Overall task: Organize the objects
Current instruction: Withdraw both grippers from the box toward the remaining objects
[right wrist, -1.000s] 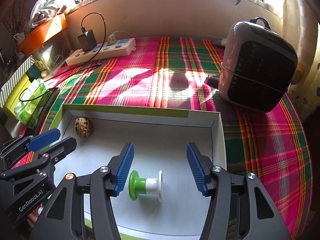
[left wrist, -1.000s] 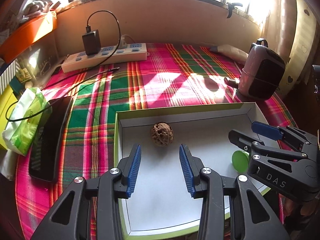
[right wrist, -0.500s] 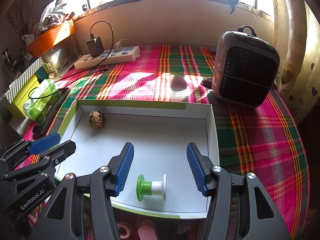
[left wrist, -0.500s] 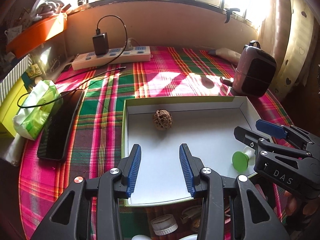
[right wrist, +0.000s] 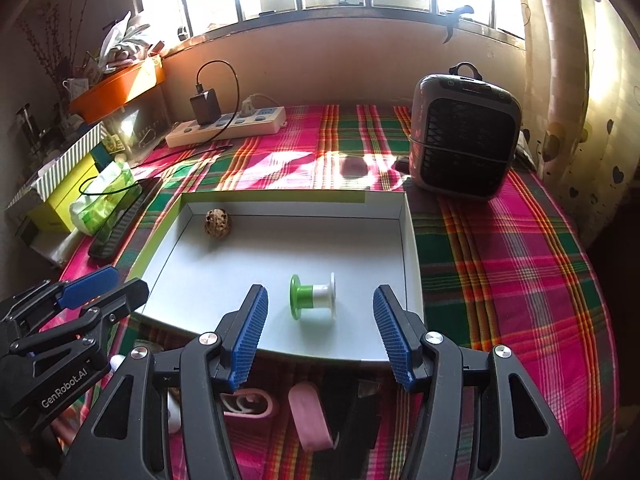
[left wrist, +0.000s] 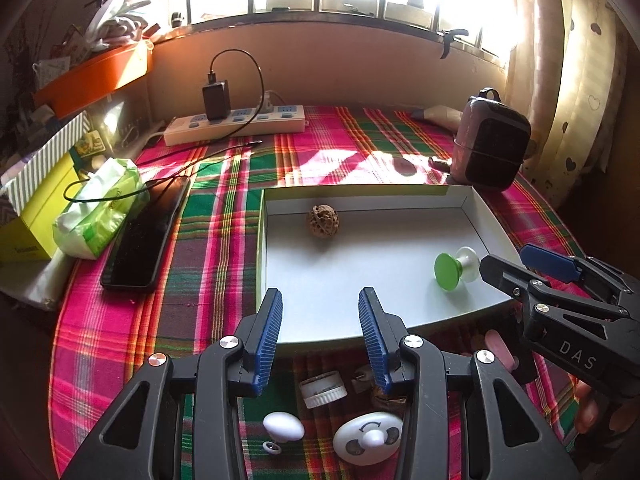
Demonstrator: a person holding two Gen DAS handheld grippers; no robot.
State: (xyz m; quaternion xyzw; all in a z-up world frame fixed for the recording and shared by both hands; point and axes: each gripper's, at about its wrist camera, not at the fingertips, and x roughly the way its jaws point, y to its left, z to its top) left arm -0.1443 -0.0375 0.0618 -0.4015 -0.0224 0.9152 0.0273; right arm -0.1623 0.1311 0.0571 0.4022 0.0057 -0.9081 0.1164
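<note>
A shallow white box lid with a green rim (left wrist: 262,240) (right wrist: 412,248) lies on the plaid cloth. Inside it sit a brown walnut (left wrist: 323,220) (right wrist: 218,222) at the back left and a green and white spool (left wrist: 454,268) (right wrist: 313,296) at the front right. My left gripper (left wrist: 320,318) hovers open over the lid's near edge, nothing between its blue pads. My right gripper (right wrist: 320,316) is open too, just short of the spool. Small loose items lie on the cloth below the fingers: a white cap (left wrist: 323,390), a white knob (left wrist: 283,426), a round white dial (left wrist: 368,438), pink pieces (right wrist: 310,416).
A black phone (left wrist: 144,236), a green tissue pack (left wrist: 100,208) and yellow boxes (left wrist: 36,216) line the left side. A power strip with a charger (left wrist: 236,122) lies at the back. A small heater (right wrist: 464,140) stands at the back right.
Both grippers have drawn back and risen a little from the box lid. The near edge of the lid and the small items in front of it have come into view. Jaws unchanged.
</note>
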